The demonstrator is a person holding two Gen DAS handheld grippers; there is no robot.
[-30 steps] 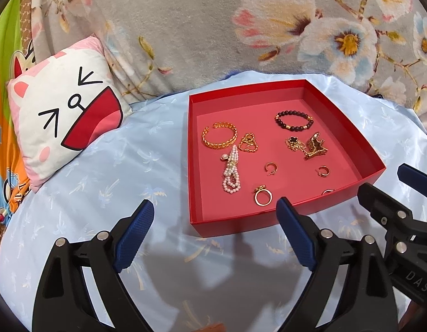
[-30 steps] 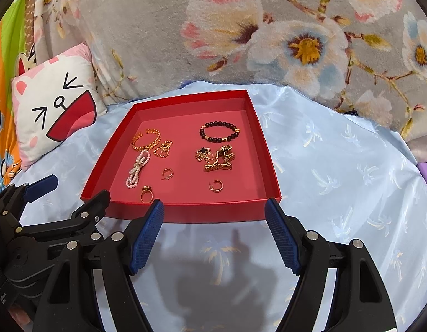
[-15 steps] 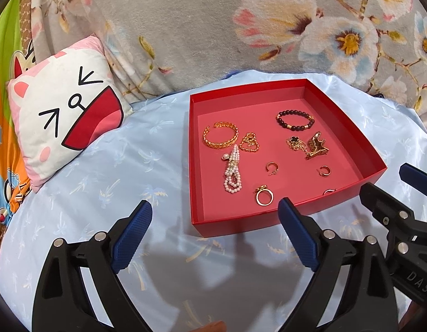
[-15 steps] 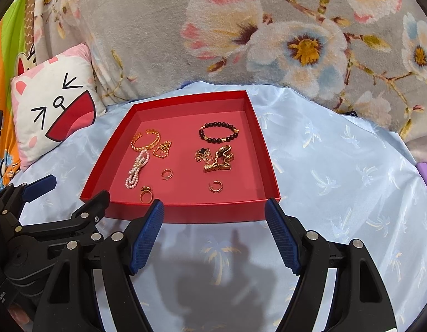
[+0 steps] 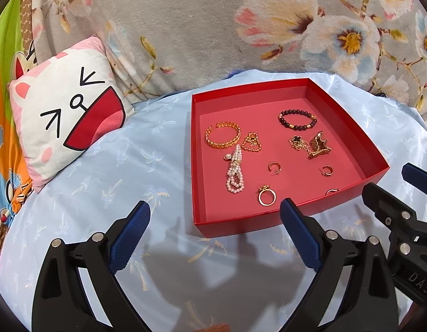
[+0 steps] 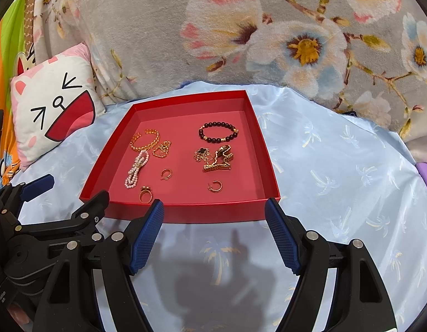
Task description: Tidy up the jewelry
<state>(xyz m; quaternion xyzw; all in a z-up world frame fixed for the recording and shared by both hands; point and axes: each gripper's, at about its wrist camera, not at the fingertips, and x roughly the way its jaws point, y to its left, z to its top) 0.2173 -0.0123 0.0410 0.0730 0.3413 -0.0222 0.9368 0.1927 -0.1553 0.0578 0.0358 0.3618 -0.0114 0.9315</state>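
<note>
A cartoon-face cushion (image 5: 66, 121) is leaning at the far left against a grey flowered blanket (image 5: 202, 27); a pale blue satin cloth (image 5: 125, 171) is spreading beneath everything. The left gripper (image 5: 215, 217) is hovering above that cloth, just short of the near left corner of the red tray (image 5: 269, 222); its jaws are spread wide, nothing is lying between them, and they are not touching the tray.

Inside the tray, from the left, a gold cuff bracelet (image 5: 222, 135) is lying beside a small gold chain (image 5: 251, 142); a pearl strand (image 5: 235, 173) is stretching toward the near wall; a gold ring (image 5: 266, 196) is sitting close to that wall; two small gold hoop earrings (image 5: 275, 167) are resting apart on the floor of the tray; a dark beaded bracelet (image 5: 296, 119) is lying toward the far side, with a tangled gold necklace (image 5: 310, 145) just in front of it.

The right gripper (image 6: 215, 229) is hanging before the tray's near wall, jaws released and empty, fingertips near the wall but apart from it; the two tools are sitting side by side.
</note>
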